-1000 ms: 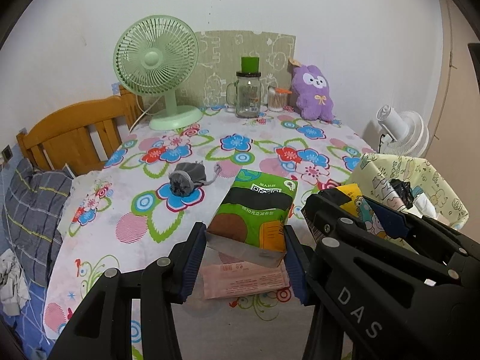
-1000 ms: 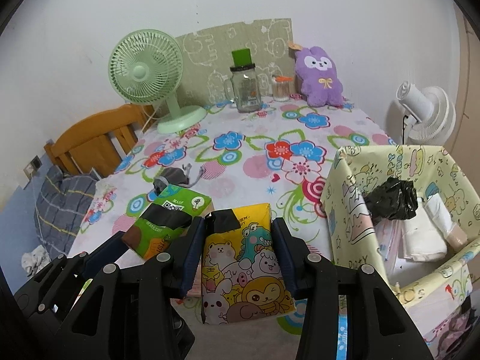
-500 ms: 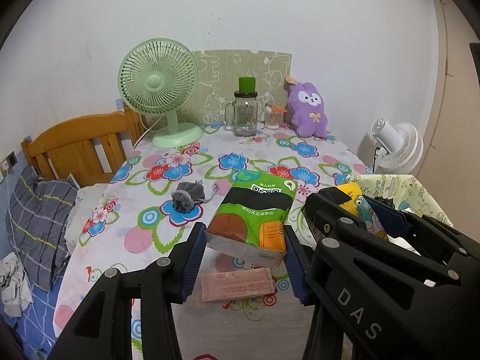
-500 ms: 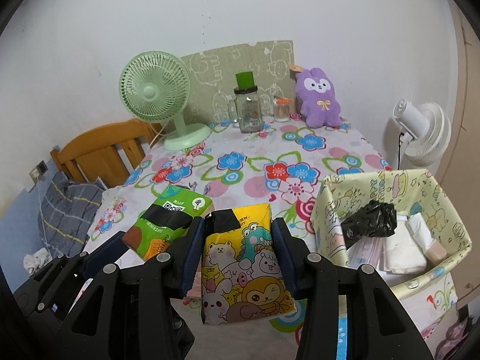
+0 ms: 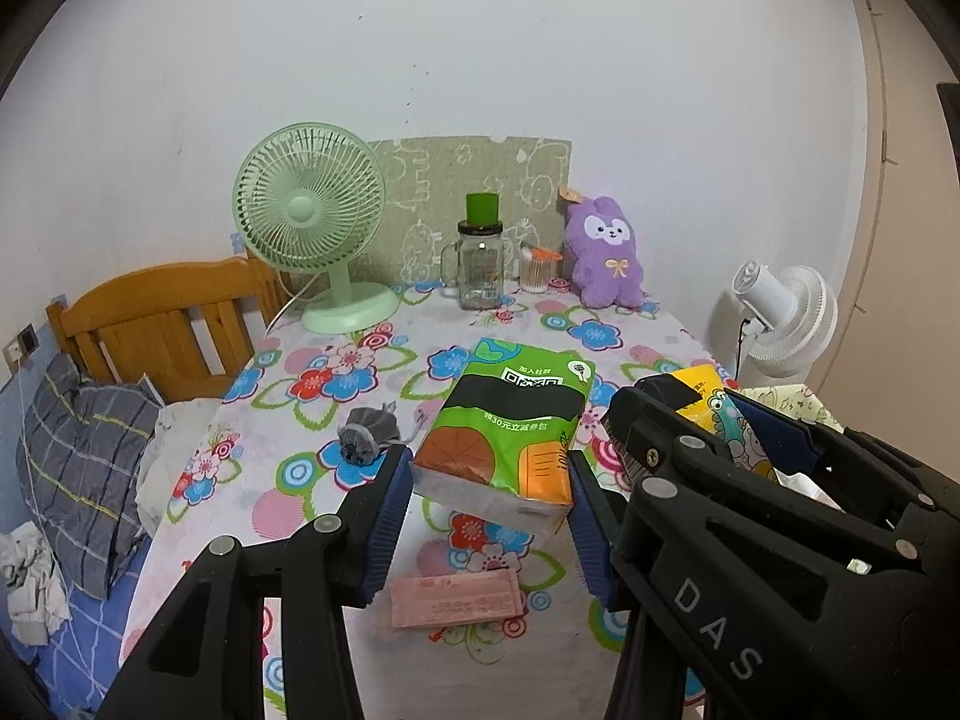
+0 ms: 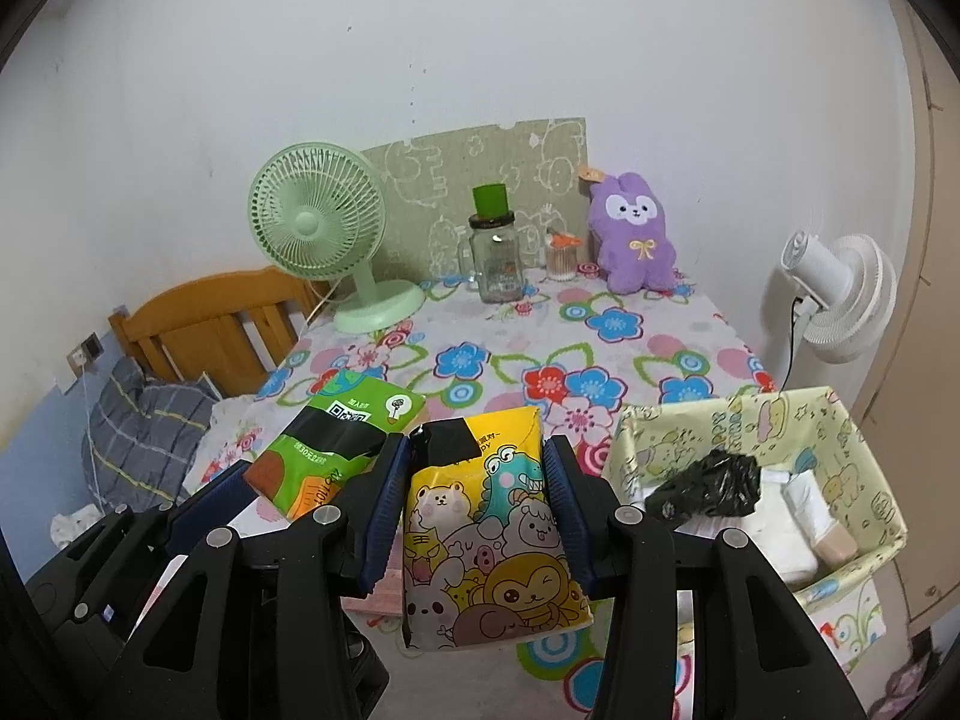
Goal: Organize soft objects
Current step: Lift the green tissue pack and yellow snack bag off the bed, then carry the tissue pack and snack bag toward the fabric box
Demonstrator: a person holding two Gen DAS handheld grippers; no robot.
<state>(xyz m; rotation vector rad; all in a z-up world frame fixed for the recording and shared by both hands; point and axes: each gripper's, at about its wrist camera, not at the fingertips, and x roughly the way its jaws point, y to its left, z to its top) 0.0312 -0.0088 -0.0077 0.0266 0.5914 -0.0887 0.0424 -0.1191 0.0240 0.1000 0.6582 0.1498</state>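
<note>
At the lower middle of each view, the left gripper pinches a green tissue pack and the right gripper a yellow tissue pack above the tabletop; both look light and squashy, best squeezed across their sides.

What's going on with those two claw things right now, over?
Left gripper shut on green tissue pack, clear of the table. Right gripper shut on yellow cartoon pack. Fabric basket at right, partly filled. Nothing in the way.
</note>
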